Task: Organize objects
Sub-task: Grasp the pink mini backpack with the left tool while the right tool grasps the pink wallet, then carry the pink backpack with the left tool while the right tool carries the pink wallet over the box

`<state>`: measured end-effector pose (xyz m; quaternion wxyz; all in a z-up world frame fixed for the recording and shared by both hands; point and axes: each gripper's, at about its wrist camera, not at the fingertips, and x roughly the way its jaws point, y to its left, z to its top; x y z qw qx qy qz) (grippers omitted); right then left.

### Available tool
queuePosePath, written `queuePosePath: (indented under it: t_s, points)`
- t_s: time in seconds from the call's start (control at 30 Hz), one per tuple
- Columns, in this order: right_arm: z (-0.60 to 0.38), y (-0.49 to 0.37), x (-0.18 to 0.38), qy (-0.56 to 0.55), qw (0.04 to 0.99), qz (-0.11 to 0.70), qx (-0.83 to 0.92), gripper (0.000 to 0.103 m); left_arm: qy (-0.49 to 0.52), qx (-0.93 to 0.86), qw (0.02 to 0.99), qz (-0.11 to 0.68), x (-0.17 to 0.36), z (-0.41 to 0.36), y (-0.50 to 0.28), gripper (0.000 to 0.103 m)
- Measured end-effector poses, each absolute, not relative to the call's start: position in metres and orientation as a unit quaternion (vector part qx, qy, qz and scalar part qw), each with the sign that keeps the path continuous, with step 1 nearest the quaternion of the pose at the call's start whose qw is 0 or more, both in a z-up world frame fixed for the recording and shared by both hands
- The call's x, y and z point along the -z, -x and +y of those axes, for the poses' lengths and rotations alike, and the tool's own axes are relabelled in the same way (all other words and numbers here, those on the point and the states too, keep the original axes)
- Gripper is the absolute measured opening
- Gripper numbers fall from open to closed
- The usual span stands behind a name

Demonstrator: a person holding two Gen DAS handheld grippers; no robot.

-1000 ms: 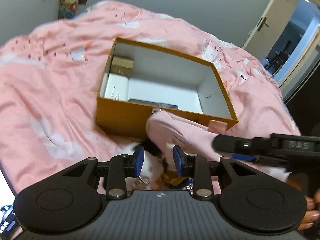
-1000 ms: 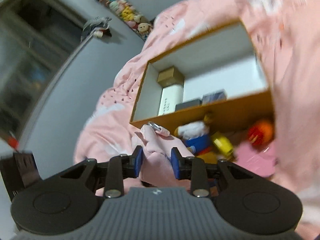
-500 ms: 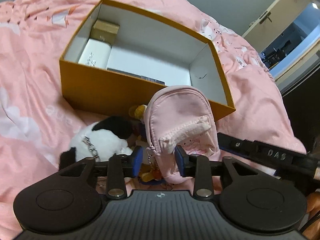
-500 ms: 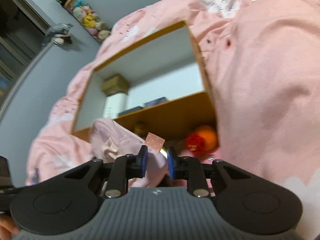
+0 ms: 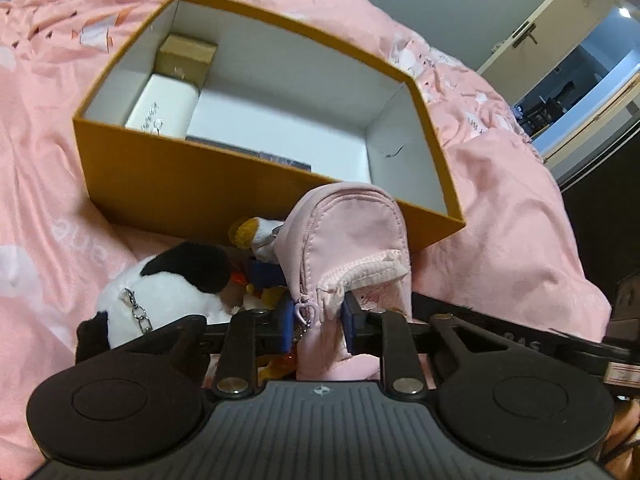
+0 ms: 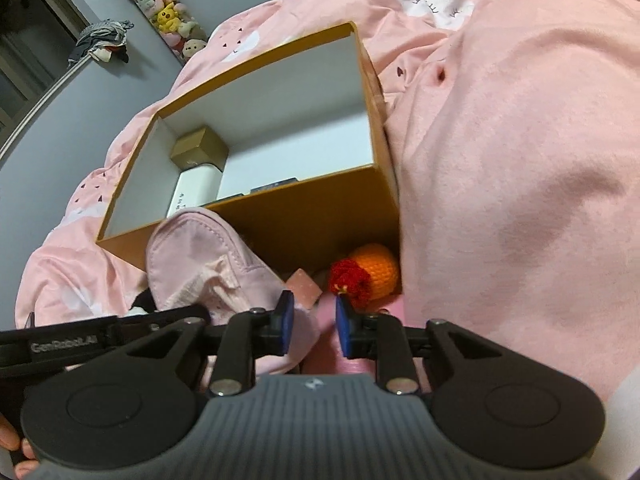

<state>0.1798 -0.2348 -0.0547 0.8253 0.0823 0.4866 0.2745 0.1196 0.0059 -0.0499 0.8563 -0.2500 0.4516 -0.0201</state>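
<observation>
Left gripper [image 5: 316, 324], closing, now pinches the pink pouch [image 5: 352, 240] it only straddled a moment ago

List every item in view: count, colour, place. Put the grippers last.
Open cardboard box: 1, mustard outside, white inside, on the bed.
Small boxes in it: gold cube, white carton, far left corner; dark flat ones, near wall.
Mini fabric backpack: 1, pale pink, before the box.
Plush toy: 1, black and white, left of backpack.
Crochet ball: 1, orange and red, by box.
Duvet: 1, pink.
Left gripper: closing on backpack pocket.
Right gripper: opening, backpack edge between pads.
</observation>
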Motion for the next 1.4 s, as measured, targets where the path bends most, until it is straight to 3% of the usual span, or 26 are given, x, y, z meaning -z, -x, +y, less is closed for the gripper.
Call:
queuePosePath:
  t_s: [0.23,0.3,0.37,0.57,0.7,0.83,0.9,0.97,1.4]
  points:
    - [-0.224,-0.189,0.079,-0.010,0.804,0.540,-0.251,0.036,0.198,-0.011,0.876,0.439,0.030,0.016,-0.108,0.025]
    - [-0.219,-0.193,0.087,0.007,0.802,0.547,-0.238,0.045,0.211,-0.013,0.871,0.443,0.034,0.021,-0.109,0.025]
    - [-0.218,-0.201,0.093,0.012,0.799,0.555,-0.229,0.048,0.216,-0.012,0.869,0.445,0.038,0.024,-0.110,0.025]
    - [-0.223,-0.234,0.118,-0.041,0.771,0.594,-0.225,0.064,0.225,-0.005,0.867,0.445,0.044,0.028,-0.111,0.025]
    - [-0.225,-0.246,0.132,-0.081,0.750,0.612,-0.239,0.068,0.239,0.000,0.863,0.446,0.049,0.033,-0.112,0.025]
    - [-0.225,-0.240,0.126,-0.080,0.753,0.605,-0.248,0.055,0.245,0.004,0.862,0.445,0.050,0.035,-0.111,0.025]
    - [-0.227,-0.234,0.116,-0.071,0.760,0.595,-0.251,0.040,0.246,0.005,0.861,0.444,0.050,0.036,-0.111,0.025]
    - [-0.228,-0.225,0.101,-0.063,0.769,0.582,-0.259,0.032,0.248,0.006,0.861,0.444,0.051,0.036,-0.111,0.025]
    - [-0.243,-0.180,0.034,0.032,0.823,0.508,-0.250,0.029,0.226,0.016,0.870,0.438,0.039,0.030,-0.103,0.024]
